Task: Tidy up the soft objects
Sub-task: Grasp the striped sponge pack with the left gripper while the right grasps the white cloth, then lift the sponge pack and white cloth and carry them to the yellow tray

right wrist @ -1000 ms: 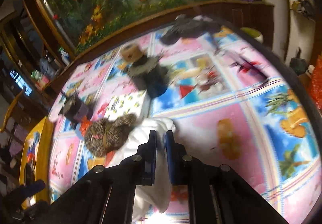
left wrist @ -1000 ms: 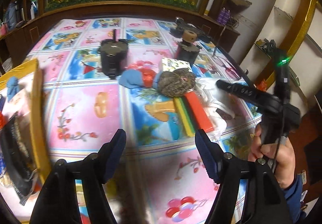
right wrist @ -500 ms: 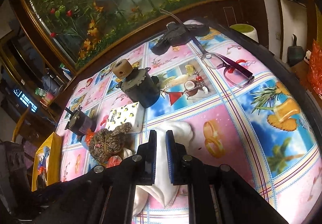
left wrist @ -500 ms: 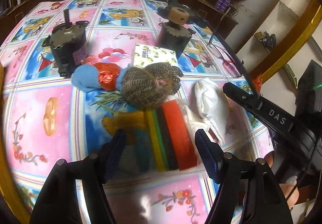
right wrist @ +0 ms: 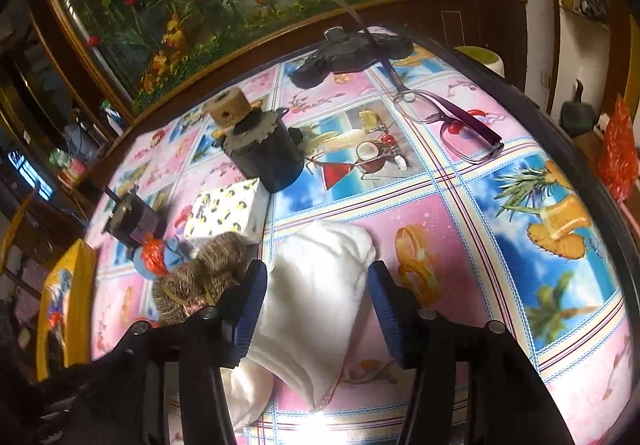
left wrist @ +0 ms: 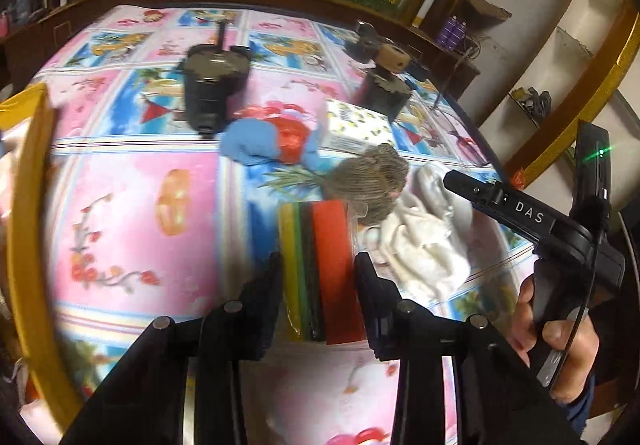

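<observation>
A pack of sponges (left wrist: 320,265), striped yellow, green, black and red, lies on the patterned tablecloth. My left gripper (left wrist: 318,281) is closed on its near end, a finger on each side. A white cloth (right wrist: 320,297) lies right of the pack; it also shows in the left wrist view (left wrist: 424,241). My right gripper (right wrist: 316,301) is open and straddles the cloth. A brown knitted bundle (left wrist: 368,181) lies behind the sponges, and a blue cloth with a red piece (left wrist: 260,143) lies further back.
Two black motors (left wrist: 212,85) (right wrist: 264,153) stand at the back, with a white patterned box (left wrist: 356,129) between them. Glasses (right wrist: 448,121) lie far right. A yellow-rimmed box (left wrist: 28,205) sits at the left table edge.
My left gripper moved forward and closed on the sponge pack. My right gripper opened from shut and now straddles the white cloth.
</observation>
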Motion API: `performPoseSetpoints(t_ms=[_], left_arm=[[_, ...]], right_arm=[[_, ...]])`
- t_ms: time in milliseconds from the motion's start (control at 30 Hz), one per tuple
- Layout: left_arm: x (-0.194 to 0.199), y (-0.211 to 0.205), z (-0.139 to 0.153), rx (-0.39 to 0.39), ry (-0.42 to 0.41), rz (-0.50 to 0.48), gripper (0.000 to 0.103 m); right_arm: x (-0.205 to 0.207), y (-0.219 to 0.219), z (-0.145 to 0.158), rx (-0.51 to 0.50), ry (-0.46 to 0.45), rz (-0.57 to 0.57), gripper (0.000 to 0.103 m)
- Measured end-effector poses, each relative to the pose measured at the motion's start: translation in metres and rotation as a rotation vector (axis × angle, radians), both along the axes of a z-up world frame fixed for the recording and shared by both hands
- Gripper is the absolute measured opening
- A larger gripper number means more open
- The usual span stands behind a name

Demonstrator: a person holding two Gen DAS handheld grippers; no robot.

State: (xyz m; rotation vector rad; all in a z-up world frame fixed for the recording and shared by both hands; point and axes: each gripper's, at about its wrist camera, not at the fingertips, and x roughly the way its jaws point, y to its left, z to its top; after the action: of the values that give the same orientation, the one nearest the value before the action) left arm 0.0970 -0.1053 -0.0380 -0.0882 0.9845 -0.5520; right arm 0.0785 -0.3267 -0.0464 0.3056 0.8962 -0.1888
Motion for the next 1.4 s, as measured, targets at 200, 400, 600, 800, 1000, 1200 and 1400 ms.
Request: performPoseSetpoints(t_ms=[200, 400, 600, 800, 1000, 1200, 1400], left_arm=[[-0.008, 0.003, 0.001, 0.046, -0.084, 0.009, 0.034], [-0.015, 0.004, 0.008, 0.064, -0.193, 0.038, 0.034], [-0.020, 0.009, 0.017, 0.066, -0.285, 0.088, 0.035], [-0.019, 0.015, 0.018, 0.074, -0.314, 0.128, 0.035], [-0.017, 0.017, 0.018, 0.091, -0.325, 0.154, 0.035], [-0.020, 0.017, 0.018, 0.104, -0.344, 0.164, 0.035], [-0.021, 0.018, 0.020, 0.109, -0.357, 0.174, 0.035]], right_arm=[[0.006, 0.016, -0.013, -0.168, 0.076, 0.012, 0.028], [-0.003, 0.010, 0.001, -0.162, -0.002, -0.010, 0.013], [-0.028, 0.030, 0.040, -0.148, -0.249, 0.065, 0.014], [-0.041, 0.064, 0.051, -0.136, -0.322, 0.177, 0.014], [-0.048, 0.088, 0.052, -0.165, -0.328, 0.229, 0.014], [-0.046, 0.088, 0.050, -0.164, -0.322, 0.237, 0.014], [-0.044, 0.090, 0.047, -0.170, -0.317, 0.244, 0.014]])
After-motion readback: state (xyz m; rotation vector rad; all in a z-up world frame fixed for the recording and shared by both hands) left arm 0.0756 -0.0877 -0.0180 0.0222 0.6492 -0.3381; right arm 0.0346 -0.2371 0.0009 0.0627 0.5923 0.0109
